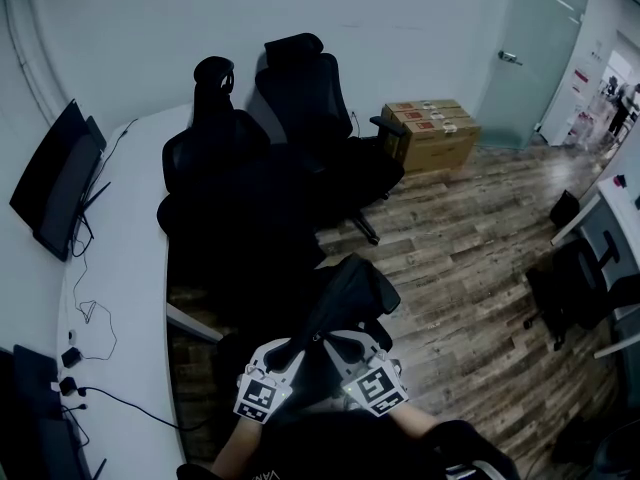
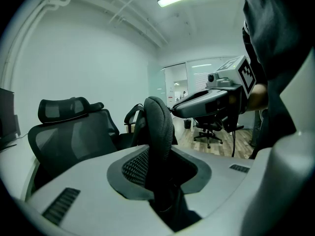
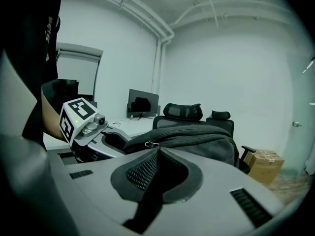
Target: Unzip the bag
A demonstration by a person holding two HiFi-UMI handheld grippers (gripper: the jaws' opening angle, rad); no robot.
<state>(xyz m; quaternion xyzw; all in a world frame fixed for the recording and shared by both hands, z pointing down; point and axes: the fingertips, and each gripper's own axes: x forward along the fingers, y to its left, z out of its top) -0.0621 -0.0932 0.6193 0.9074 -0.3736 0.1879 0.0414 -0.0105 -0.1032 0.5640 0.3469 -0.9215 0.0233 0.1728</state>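
One long white curved desk (image 1: 120, 298) is seen down the left of the head view, w/ dark flat monitors (image 1: 55, 183) and thin black cables (image 1: 90, 318) on it. Grey-brown wood-plank flooring (image 1: 470, 238) is laid over the rest of the room. Two black high-backed office chairs (image 1: 215, 158) are parked at the desk's far end. Stacked brown cardboard boxes (image 1: 430, 133) are set on the floor by the far wall, near the chairs.

A black fabric bag (image 1: 345, 288) is held up clear of desk and floor. It is seen low and centre in the head view, btwn both grippers, right in front of the person.

The L gripper (image 2: 162, 170), white w/ a marker cube, is clamped on the bag's black padded mesh strap (image 2: 158, 127). The strap is stood upright out of the jaws and is pressed by the pads from both sides.

The R gripper (image 3: 158, 154), same build, is seen w/ jaws brought together, pads meeting at the tips. Whether anything thin is pinched there can't be told.

A small silver metal zip pull (image 3: 148, 142) is seen on the bag's upper seam, just beyond the R tips and slightly left.
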